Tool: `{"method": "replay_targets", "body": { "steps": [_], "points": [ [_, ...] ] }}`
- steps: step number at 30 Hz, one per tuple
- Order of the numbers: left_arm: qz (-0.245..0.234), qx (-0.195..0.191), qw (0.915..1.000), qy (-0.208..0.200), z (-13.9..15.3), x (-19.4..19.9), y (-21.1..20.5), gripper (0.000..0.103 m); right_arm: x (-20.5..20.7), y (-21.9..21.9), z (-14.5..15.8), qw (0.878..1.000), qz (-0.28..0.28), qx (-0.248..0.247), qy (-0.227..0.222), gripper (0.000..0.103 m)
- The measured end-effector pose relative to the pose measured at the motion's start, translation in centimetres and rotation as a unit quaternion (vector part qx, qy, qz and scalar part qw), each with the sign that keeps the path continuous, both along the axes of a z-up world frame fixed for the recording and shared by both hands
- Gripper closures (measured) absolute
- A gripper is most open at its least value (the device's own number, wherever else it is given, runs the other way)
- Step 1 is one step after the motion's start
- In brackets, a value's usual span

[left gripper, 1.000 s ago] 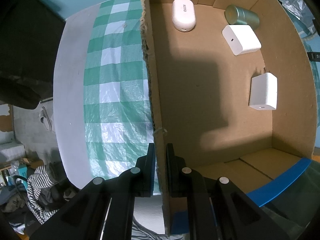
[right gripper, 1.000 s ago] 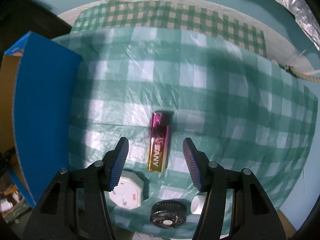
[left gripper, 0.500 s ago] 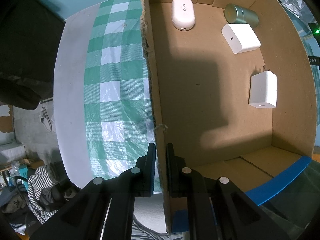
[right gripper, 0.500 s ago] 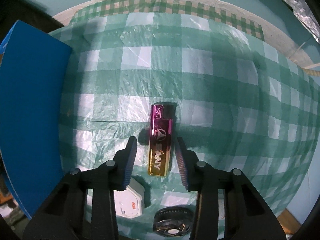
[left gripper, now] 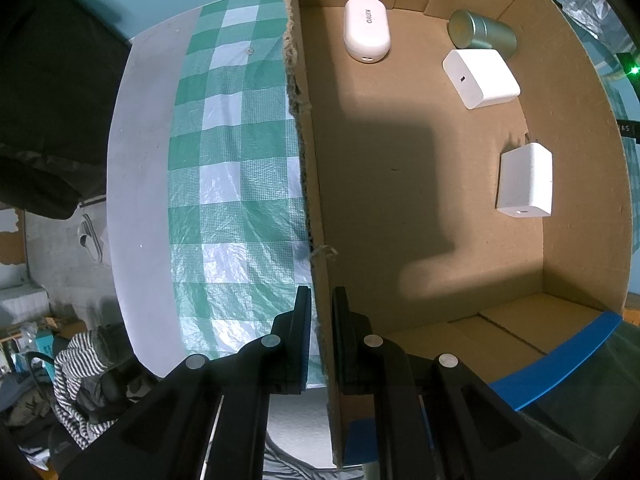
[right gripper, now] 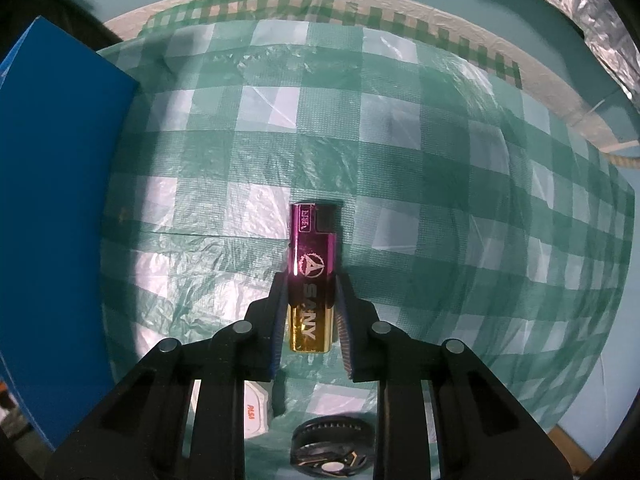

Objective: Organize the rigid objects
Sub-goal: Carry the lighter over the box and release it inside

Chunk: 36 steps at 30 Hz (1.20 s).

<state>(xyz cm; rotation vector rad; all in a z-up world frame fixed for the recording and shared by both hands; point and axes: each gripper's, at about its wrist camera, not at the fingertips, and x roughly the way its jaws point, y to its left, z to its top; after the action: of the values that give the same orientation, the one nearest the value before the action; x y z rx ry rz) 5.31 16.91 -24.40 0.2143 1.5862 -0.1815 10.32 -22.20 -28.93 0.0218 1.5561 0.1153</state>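
We take the cardboard box (left gripper: 420, 208) as our landmark; it is the largest thing here, open-topped, with blue tape along its rim. It stands on the green-and-white checked tablecloth (right gripper: 400, 160), which spreads out from the box on both sides.

Inside the box, against the far wall, we see a white oval case (left gripper: 367, 28) and, toward the far corner, a green metal tin (left gripper: 482, 35) lying on its side. Just beside the tin lies a white square charger (left gripper: 480, 78), and nearer along the same side wall lies a second white charger (left gripper: 526, 180), well apart from the first.

Our left gripper (left gripper: 322, 332) is clamped narrowly over the box's near side wall, one pad outside and one inside, with the cardboard pinched between them.

Outside the box, seen from the right wrist, the box shows as a blue panel at the left edge. The lighter (right gripper: 312, 276), magenta fading to gold, lies on the cloth well apart from that panel. Our right gripper (right gripper: 310, 316) has just been closing, and its pads now press on the lighter's two long sides at its lower half.

Nearer to us than the lighter, partly hidden behind the fingers, sit a white octagonal object (right gripper: 256, 412) and a black round object (right gripper: 330, 446), both on the cloth.
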Motion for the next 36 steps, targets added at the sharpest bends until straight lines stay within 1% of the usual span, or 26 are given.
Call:
{"method": "replay_targets", "body": {
  "steps": [7,16,24,36],
  "points": [
    [-0.002,0.0,1.0,0.002,-0.1,0.0,0.0,0.093,0.2,-0.6,0.7,1.0,0.007,0.006,-0.007,0.08],
    [-0.003,0.002,1.0,0.003,-0.1,0.1,-0.1,0.093,0.2,0.4,3.2,0.999,0.037,0.018,-0.025,0.08],
    [-0.002,0.001,1.0,0.003,-0.2,0.1,-0.1,0.093,0.7,1.0,5.0,0.997,0.052,0.033,-0.042,0.08],
    [-0.004,0.001,1.0,0.003,-0.2,0.1,-0.2,0.093,1.0,4.5,8.8,0.993,0.091,0.054,-0.059,0.08]
  ]
}}
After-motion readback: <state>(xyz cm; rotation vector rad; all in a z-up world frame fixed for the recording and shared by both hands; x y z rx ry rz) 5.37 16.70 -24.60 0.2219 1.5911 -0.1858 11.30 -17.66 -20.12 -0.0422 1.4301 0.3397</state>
